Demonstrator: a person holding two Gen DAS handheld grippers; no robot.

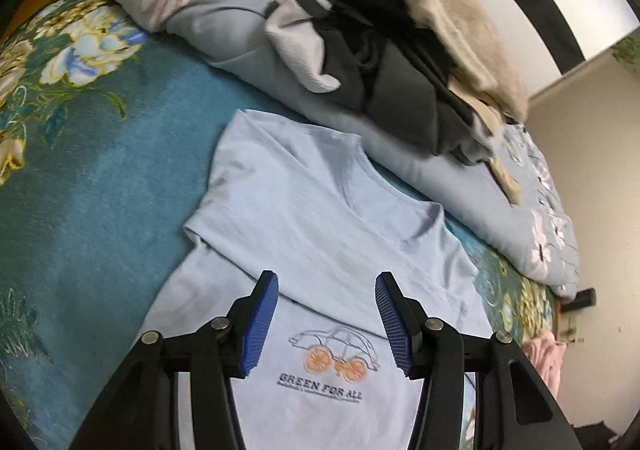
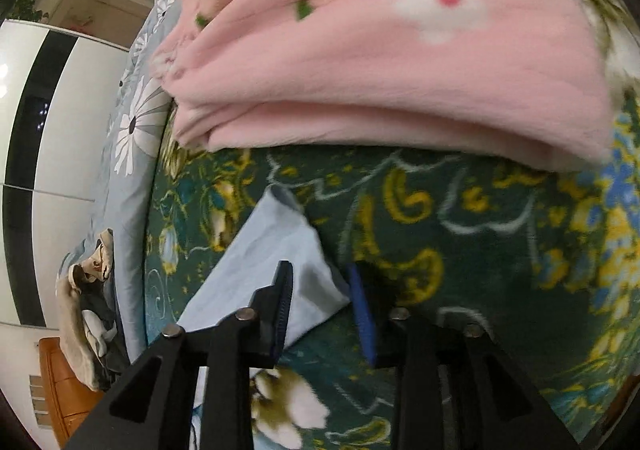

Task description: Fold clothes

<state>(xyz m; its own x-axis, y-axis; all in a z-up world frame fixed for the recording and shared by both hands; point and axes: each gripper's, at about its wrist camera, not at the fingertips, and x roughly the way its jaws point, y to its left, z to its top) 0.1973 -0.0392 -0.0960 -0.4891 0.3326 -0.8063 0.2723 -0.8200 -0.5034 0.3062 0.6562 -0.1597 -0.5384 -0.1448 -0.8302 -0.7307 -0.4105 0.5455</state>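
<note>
A light blue T-shirt [image 1: 320, 234] with a car print and "GREEN FOR ALL" lies flat on the teal floral bed cover [image 1: 88, 186], one sleeve folded in over the chest. My left gripper [image 1: 326, 282] is open and empty, hovering over the print. In the right wrist view a corner of the same shirt [image 2: 276, 246] lies on the cover. My right gripper [image 2: 320, 282] is open, with its jaws either side of that corner, not closed on it.
A pile of grey, black and beige clothes [image 1: 404, 42] sits on a pale blue flowered quilt [image 1: 224, 6] behind the shirt. A folded pink blanket [image 2: 384, 62] lies just beyond the right gripper. A white and black wardrobe [image 2: 48, 138] stands beside the bed.
</note>
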